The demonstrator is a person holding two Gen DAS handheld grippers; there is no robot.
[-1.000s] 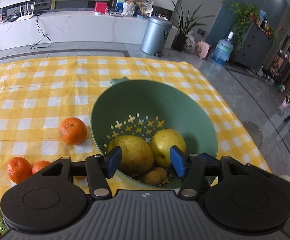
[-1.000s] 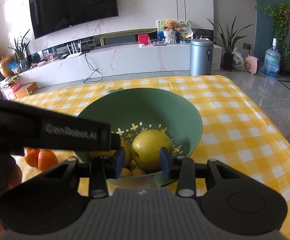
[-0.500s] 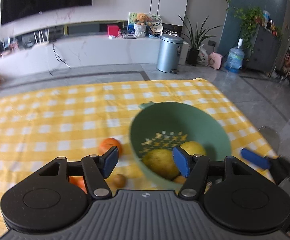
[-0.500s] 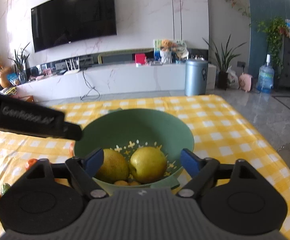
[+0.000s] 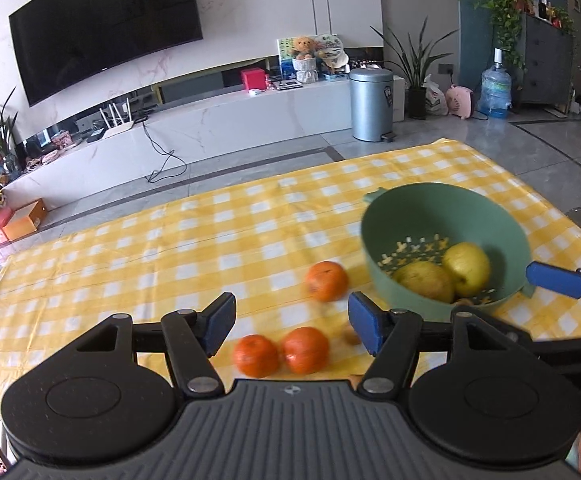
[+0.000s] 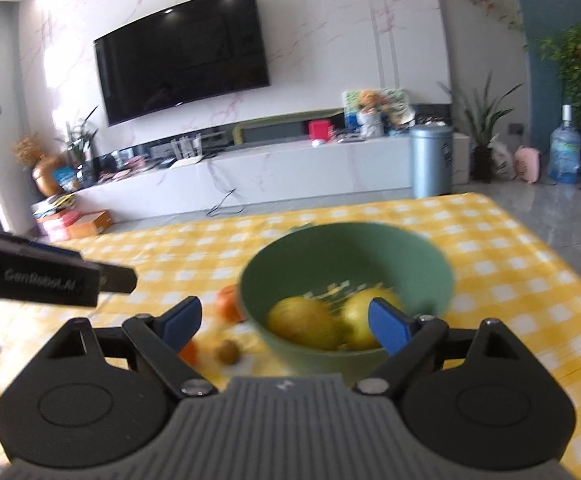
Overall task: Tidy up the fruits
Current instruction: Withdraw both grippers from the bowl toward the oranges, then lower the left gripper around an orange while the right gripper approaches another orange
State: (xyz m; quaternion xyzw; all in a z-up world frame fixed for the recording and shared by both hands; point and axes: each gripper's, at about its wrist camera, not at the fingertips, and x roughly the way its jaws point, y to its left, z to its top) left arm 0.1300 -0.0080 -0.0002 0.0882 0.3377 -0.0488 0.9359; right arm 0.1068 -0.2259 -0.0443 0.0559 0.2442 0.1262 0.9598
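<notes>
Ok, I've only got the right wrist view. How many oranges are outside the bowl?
Observer: Three. One orange lies on the cloth left of the bowl; two oranges lie side by side nearer the left gripper.
Operator: Anything in the left jaws?
Observer: Nothing. They have just been opening and stand open, with that pair just beyond them.

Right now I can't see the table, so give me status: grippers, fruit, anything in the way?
Left gripper open, empty. Right gripper open, empty. Two yellow fruits in green bowl; three oranges on cloth. Nothing in the way.
</notes>
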